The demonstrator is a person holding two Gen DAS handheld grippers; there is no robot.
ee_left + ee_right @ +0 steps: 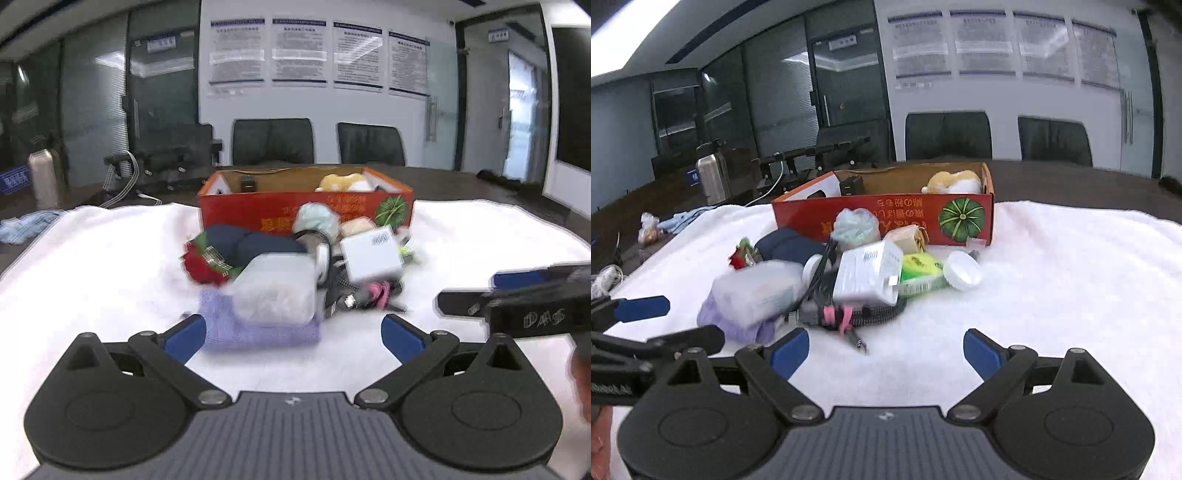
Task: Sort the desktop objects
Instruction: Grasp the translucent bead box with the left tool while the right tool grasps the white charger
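Observation:
A heap of small objects lies on a white towel (1052, 295) in front of a red cardboard box (886, 218). In the heap I see a translucent plastic case (275, 286) on a purple cloth (258, 332), a white charger box (868, 275), a green tennis ball (919, 267), a white lid (962, 275), a dark pouch (786, 243) and a black cable with a pink tie (842, 315). A plush toy (955, 182) sits inside the box. My left gripper (293, 334) stands open just short of the purple cloth. My right gripper (884, 350) is open over bare towel, near the cable.
A steel flask (711, 179) and cables lie on the dark table at the back left. Two black chairs (947, 134) stand behind the table. The right gripper (517, 302) shows at the left wrist view's right edge. A blue cloth (26, 225) lies left of the towel.

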